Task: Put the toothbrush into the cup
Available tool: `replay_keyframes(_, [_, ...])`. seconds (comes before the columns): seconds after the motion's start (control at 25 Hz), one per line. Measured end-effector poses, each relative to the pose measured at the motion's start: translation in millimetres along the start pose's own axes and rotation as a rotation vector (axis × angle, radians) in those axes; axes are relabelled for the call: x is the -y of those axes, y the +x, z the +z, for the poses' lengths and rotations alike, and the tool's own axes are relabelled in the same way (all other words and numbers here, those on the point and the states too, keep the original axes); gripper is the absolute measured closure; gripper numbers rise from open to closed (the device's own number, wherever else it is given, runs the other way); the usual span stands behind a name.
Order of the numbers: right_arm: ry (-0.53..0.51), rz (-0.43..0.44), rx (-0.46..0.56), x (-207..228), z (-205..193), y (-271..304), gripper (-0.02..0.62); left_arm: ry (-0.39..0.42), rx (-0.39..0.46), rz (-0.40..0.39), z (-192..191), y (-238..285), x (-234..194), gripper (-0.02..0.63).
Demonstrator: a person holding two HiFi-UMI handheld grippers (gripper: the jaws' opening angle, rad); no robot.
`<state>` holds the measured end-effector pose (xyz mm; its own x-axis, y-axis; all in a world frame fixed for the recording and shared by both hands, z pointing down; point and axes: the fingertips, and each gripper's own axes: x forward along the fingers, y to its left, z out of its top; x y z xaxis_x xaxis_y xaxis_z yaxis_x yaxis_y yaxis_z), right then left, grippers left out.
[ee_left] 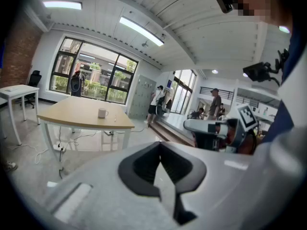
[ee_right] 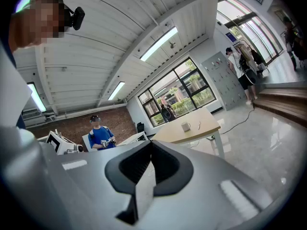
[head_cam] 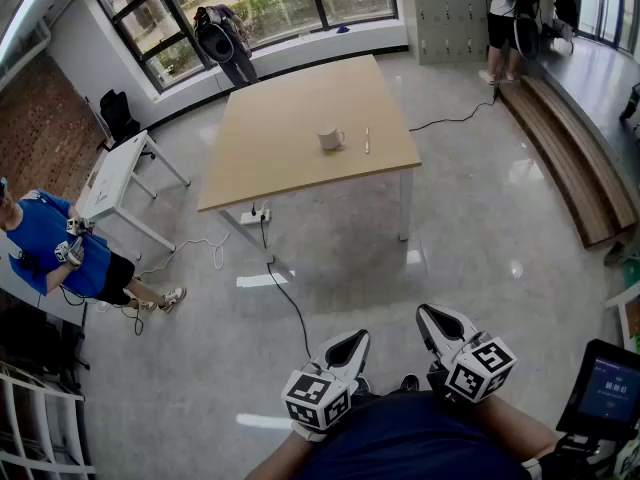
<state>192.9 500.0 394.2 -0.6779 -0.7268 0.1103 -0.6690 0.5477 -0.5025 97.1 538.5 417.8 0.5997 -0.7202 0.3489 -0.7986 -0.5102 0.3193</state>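
A white cup (head_cam: 330, 139) with a handle stands on the light wooden table (head_cam: 290, 168) far ahead of me. The toothbrush (head_cam: 367, 140) lies flat on the table just right of the cup. The left gripper view shows the cup (ee_left: 102, 112) small in the distance, and the right gripper view shows the cup (ee_right: 185, 126) with the toothbrush (ee_right: 198, 124) beside it. My left gripper (head_cam: 347, 348) and right gripper (head_cam: 433, 322) are held close to my body, well short of the table. Both are shut with nothing in them.
A power strip and cables (head_cam: 256, 216) lie on the floor under the table. A small white desk (head_cam: 115, 176) stands to the left, with a seated person in blue (head_cam: 50, 248) beside it. A wooden bench (head_cam: 575, 168) runs along the right. Other people stand by the windows.
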Motion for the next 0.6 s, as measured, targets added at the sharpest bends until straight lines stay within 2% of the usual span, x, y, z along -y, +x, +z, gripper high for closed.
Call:
replay_keyframes(0.32, [0.019, 0.008, -0.038, 6, -16, -9, 0.584, -0.024, -0.020, 0.024, -18, -1, 6, 0.601])
replay_keyframes(0.6, [0.021, -0.022, -0.045, 2, -13, -8, 0.584, -0.026, -0.039, -0.008, -14, -2, 8, 0.601])
